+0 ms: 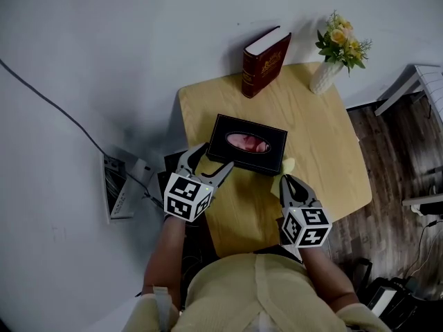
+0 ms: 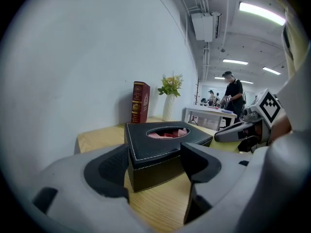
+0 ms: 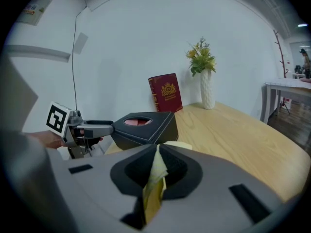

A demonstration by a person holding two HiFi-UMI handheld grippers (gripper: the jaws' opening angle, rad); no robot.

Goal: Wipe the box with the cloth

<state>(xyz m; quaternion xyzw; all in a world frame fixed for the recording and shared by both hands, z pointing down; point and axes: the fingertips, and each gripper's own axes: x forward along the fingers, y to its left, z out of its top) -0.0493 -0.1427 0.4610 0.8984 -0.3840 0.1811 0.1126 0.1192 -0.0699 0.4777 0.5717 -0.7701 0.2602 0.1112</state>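
A black tissue box (image 1: 247,144) with pink tissue in its oval slot lies on the light wooden table (image 1: 322,140). My left gripper (image 1: 213,159) stands open at the box's near left corner. In the left gripper view that corner of the box (image 2: 160,147) sits between the spread fingers (image 2: 109,171), and the pads do not press on it. My right gripper (image 1: 285,180) is at the box's near right side, shut on a folded yellow cloth (image 1: 286,165). In the right gripper view the cloth (image 3: 155,181) hangs pinched between the jaws, with the box (image 3: 146,127) just beyond.
A red book (image 1: 265,61) stands upright at the table's far edge. A white vase of yellow flowers (image 1: 337,50) is at the far right corner. A power strip and cable (image 1: 121,178) lie on the floor to the left. People stand at a distant table (image 2: 214,111).
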